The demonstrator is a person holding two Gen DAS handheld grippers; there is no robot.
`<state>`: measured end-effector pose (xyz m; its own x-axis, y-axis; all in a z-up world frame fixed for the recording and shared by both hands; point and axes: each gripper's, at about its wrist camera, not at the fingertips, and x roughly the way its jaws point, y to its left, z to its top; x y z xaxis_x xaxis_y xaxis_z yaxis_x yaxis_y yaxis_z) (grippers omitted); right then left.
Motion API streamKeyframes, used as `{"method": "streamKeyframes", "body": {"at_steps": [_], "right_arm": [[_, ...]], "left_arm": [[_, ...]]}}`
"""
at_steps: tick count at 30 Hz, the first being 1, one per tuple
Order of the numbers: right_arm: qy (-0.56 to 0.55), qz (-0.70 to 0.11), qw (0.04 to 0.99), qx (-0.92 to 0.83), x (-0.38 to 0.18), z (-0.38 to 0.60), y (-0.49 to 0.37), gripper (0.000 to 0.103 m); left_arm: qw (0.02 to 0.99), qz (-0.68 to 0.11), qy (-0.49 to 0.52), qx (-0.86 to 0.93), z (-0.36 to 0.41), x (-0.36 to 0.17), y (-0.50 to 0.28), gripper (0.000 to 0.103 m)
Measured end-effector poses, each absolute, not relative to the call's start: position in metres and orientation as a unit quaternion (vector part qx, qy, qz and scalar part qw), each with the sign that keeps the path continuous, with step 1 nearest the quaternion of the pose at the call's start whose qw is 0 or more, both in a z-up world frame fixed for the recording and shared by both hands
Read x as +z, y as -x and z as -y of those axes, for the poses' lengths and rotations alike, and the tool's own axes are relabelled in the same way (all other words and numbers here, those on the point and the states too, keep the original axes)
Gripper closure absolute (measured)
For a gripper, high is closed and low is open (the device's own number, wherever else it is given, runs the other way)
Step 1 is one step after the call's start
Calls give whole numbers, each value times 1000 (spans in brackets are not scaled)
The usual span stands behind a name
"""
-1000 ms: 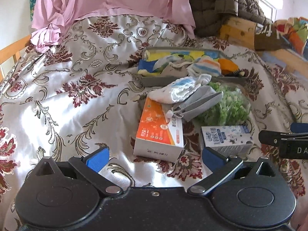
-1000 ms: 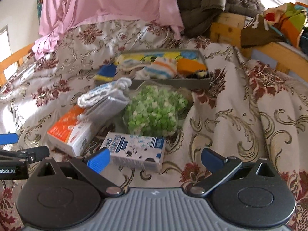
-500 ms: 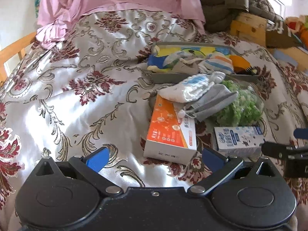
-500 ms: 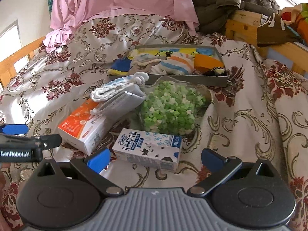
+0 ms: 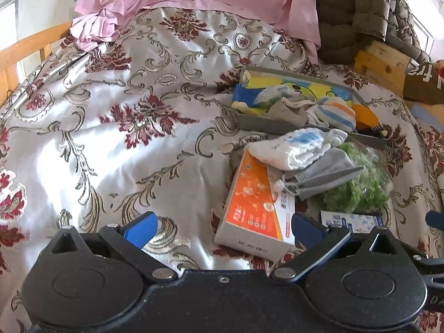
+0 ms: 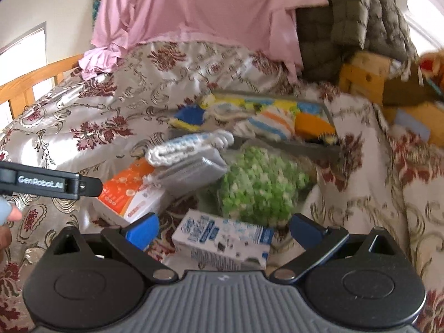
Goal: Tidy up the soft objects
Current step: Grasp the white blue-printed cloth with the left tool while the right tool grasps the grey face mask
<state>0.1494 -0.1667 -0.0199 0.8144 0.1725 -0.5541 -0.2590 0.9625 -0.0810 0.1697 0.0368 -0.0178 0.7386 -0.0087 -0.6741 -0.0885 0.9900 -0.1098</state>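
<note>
- Left wrist view: left gripper, jaws wide and empty, above the satin floral bedspread.
- Shallow grey fabric tray already holds several socks and cloths.
- White-and-blue knitted sock bundle and soft grey folded pouch remain outside it, resting on a rigid orange-and-white carton.
- Right wrist view: right gripper, jaws wide and empty, near a small milk carton and a crinkly bag of green pieces.
</note>
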Motion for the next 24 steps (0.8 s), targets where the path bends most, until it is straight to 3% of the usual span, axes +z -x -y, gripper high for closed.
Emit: {"method": "streamKeyframes", "body": {"at_steps": [15,24], "right_arm": [[122,-218,960,127,-25,152,-171,0],[168,-197,954,148,-39,138,-196,0]], "left_arm": [[948,-316,35,-10,-37,-18,-206,1],[949,-301,70,-63,-47,-25,-234,1]]}}
